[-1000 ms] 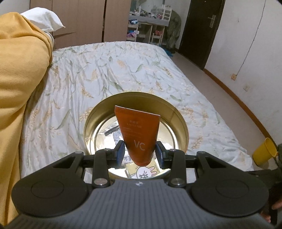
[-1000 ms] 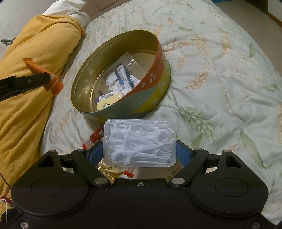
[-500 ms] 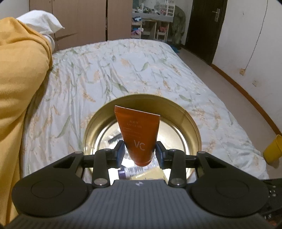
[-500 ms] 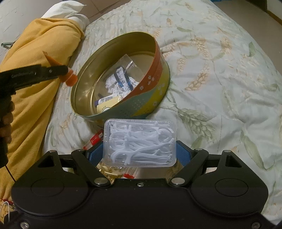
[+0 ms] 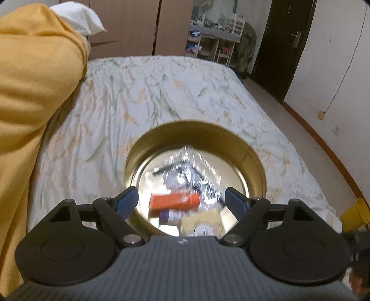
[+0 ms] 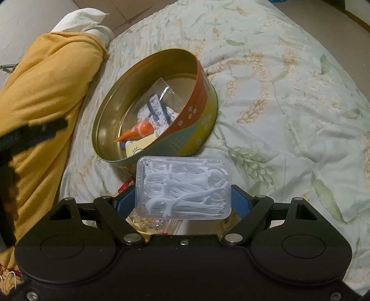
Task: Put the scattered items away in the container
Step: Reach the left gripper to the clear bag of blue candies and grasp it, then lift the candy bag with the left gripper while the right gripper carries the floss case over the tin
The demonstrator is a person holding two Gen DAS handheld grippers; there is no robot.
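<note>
Broadly, a bed [image 5: 175, 97] with a pale leaf-and-wheat print cover fills both views, and a heaped mustard-yellow blanket [image 5: 34, 92] runs along its left edge, with a white pillow [image 5: 78, 18] at the far end of that heap. On the cover near the blanket sits a round tin [image 6: 196, 129], gold inside, its outer wall banded orange over yellow-green with small flowers.

Inside the tin lie a crinkled clear bag [image 6: 161, 101] holding dark strips, an orange tube [image 5: 173, 201] lying flat on its side, a small purple-and-white tube [image 5: 172, 215] just beside it, and a yellow card [image 6: 140, 144] against the near wall. In the left wrist view these contents are blurred.

The left gripper [image 5: 181, 200] hangs over the tin's near rim. Its jaws have just been opening and stand wide apart, nothing between the blue pads [image 5: 126, 202]; the orange tube lies below them on the tin floor.

The right gripper [image 6: 183, 201] hangs over the bed's near edge, just short of the tin. Its jaws are spread wide yet pressed on both short ends of a clear plastic box of white floss picks [image 6: 183, 187], held level. Beneath it, small packets [image 6: 124, 186] with red print lie on the cover, mostly hidden.
</note>
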